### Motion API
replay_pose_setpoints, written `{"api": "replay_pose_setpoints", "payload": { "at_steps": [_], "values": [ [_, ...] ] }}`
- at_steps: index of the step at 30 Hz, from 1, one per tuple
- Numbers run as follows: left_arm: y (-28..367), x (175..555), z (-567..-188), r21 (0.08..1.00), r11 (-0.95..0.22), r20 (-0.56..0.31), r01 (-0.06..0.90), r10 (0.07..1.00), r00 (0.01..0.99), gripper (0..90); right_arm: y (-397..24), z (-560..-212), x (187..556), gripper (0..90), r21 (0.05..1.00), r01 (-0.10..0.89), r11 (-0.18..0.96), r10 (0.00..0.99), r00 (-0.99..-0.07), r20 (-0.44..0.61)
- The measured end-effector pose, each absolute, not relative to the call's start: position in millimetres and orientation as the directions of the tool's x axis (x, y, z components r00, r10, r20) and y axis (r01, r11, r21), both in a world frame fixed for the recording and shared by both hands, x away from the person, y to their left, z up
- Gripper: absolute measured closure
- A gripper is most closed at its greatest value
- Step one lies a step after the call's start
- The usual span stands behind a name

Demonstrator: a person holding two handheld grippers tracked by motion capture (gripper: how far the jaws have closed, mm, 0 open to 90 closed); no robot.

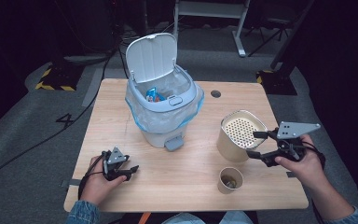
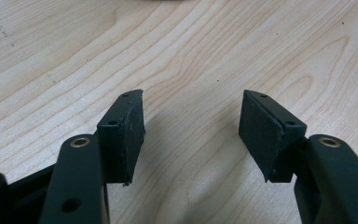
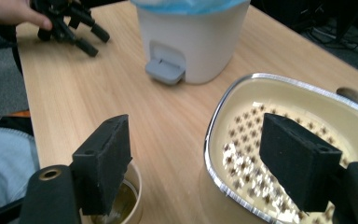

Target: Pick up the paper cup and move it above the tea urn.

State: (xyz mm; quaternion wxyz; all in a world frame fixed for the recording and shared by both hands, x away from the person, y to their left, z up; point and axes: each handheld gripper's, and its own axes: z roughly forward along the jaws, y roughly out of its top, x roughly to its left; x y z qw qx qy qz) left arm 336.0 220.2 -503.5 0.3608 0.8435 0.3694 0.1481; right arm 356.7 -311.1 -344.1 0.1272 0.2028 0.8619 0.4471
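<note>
So the right gripper (image 1: 257, 144) was hanging at the near side of the cream strainer container (image 1: 239, 135), jaws spread wide with nothing clamped; from the right gripper view the container's metal rim (image 3: 214, 154) sat between the two pads, not pinched yet. That container stood on the right half of the wooden table (image 1: 121, 116), just behind a small paper cup (image 1: 230, 179) and to the right of the white pedal bin (image 1: 165, 100). My guess is it's light and stiff, thin-walled, with a perforated insert (image 3: 251, 135) near the top, so it could tip or skate on the wood if nudged. The rim looked like the sane place to grab, one pad inside and one outside. The left gripper (image 1: 129, 171) rested near the front left, jaws partly apart over bare wood. The high view showed the bin's lid up and rubbish inside; the right gripper view instead gave the foot pedal (image 3: 165, 69) and some murky leftovers in the cup.
</note>
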Motion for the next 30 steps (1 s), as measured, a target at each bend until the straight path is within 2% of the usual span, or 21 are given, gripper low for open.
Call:
{"api": "replay_pose_setpoints", "payload": {
  "at_steps": [5,15,30],
  "values": [
    [220,336,-503,0.718,-0.467,-0.016,0.516,0.73,0.683,40.8,-319,-364,344,25.5,0.783,0.248,0.57,0.449,-0.893,-0.044],
    [220,336,-504,0.717,-0.465,-0.017,0.519,0.732,0.681,39.7,-328,-412,326,27.7,0.731,0.307,0.609,0.434,-0.901,0.017],
    [220,336,-504,0.717,-0.466,-0.017,0.518,0.732,0.681,39.5,-314,-462,311,22.6,0.729,0.326,0.602,0.388,-0.917,0.09]
  ]
}}
